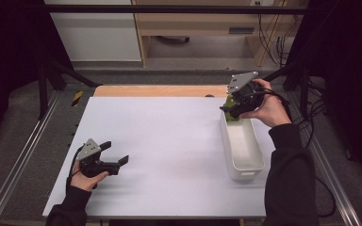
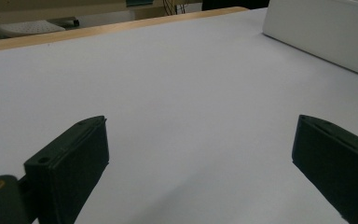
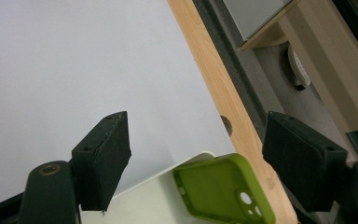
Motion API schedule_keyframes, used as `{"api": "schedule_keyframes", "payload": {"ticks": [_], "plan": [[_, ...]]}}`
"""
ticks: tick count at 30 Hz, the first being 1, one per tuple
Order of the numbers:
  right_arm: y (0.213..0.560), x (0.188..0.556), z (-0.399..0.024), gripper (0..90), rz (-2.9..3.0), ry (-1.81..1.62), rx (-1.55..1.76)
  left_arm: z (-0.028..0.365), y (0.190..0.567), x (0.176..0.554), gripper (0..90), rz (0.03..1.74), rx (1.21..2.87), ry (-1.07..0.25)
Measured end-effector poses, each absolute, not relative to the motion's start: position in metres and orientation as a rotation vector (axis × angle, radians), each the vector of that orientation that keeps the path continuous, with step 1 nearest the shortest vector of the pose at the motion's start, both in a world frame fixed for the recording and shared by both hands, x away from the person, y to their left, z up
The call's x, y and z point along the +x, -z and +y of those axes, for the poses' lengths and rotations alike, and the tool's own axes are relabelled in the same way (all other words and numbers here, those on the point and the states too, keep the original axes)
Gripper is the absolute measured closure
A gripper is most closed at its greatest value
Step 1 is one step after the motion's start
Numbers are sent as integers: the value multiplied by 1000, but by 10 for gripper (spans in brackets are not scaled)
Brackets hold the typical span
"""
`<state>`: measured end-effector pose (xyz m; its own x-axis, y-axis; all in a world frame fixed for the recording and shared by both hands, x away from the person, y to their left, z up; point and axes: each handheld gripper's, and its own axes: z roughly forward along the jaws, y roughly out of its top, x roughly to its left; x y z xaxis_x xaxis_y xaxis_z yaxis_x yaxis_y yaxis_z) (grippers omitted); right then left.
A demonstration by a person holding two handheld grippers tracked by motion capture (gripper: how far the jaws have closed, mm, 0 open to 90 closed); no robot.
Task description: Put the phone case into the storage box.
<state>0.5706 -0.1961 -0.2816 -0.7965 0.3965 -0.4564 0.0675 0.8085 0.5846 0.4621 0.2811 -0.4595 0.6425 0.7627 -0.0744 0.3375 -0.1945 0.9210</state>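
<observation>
A green phone case (image 3: 223,191) lies in the far end of a long white bin (image 1: 248,172), camera cutout up. My right gripper (image 3: 196,144) hangs open just above it, jaws well apart and clear of the case. From above, that gripper (image 1: 229,110) sits over the bin's far end with the green case (image 1: 229,102) peeking out beneath it. At the table's left front, my left gripper (image 1: 117,151) rests low over the white sheet, open, nothing between its jaws (image 2: 200,149).
A white sheet (image 1: 169,141) covers the table, with a strip of bare wood (image 1: 160,90) along the far edge. The bin's side wall (image 2: 321,32) stands ahead of the left gripper. Metal rails run down both sides of the table.
</observation>
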Motion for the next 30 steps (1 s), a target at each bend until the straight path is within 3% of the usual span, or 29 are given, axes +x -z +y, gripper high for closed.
{"api": "schedule_keyframes", "payload": {"ticks": [19, 30], "plan": [[311, 511, -210, 41, 2229, -1151, 714, 281, 456, 459, 29, 862, 1785, -487], [340, 480, -227, 11, 2067, -1371, 854, 279, 456, 458, 25, 836, 1788, -477]]}}
